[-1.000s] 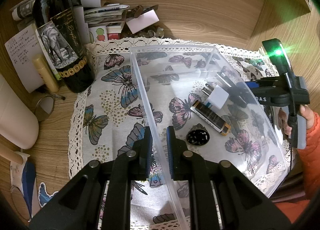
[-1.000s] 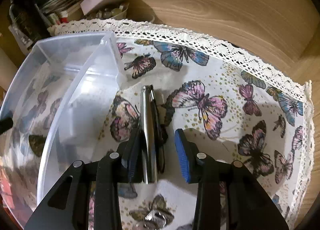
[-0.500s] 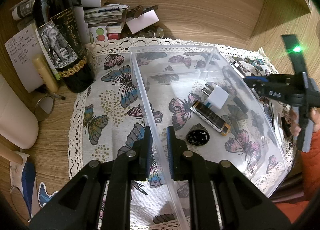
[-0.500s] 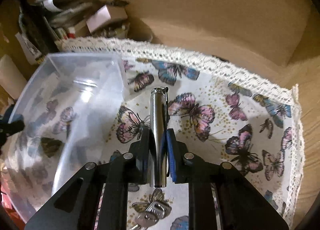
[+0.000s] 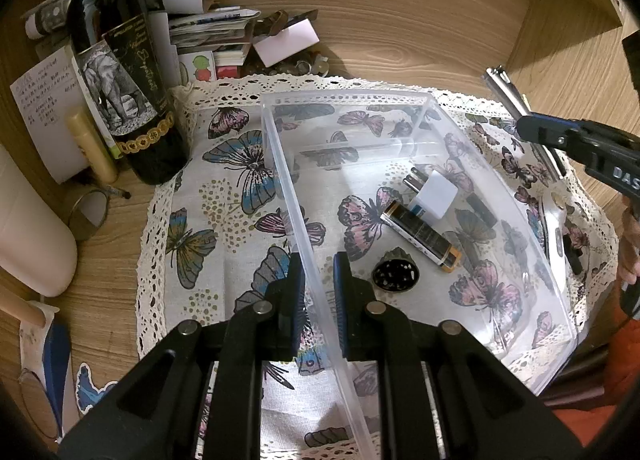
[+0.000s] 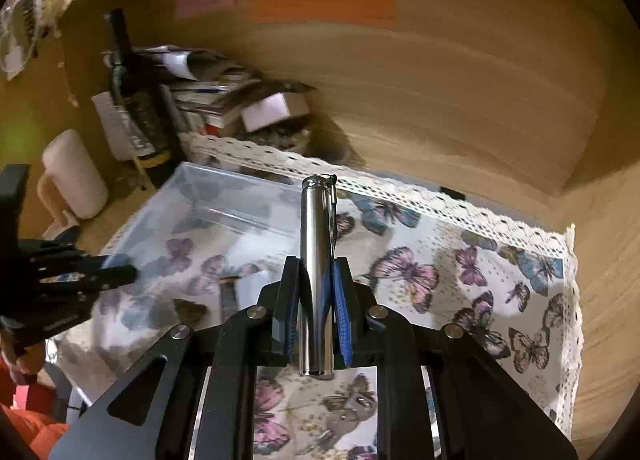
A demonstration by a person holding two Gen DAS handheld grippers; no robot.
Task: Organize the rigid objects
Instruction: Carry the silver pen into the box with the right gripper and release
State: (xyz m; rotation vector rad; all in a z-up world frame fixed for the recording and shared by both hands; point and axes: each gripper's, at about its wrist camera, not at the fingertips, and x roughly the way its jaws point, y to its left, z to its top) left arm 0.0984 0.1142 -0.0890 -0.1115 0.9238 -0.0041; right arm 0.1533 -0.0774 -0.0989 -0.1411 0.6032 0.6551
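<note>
Our right hand-held gripper (image 6: pixel 316 300) pinches the silver pen (image 6: pixel 317 260) — its long axis pointing straight ahead — with the clear bin (image 6: pixel 208 196) lying ahead-left, its wall clamped by the left hand-held gripper (image 5: pixel 318 288).

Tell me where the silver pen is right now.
The silver pen is clamped in the right gripper, held in the air over the butterfly cloth, just right of the clear plastic box.
</note>
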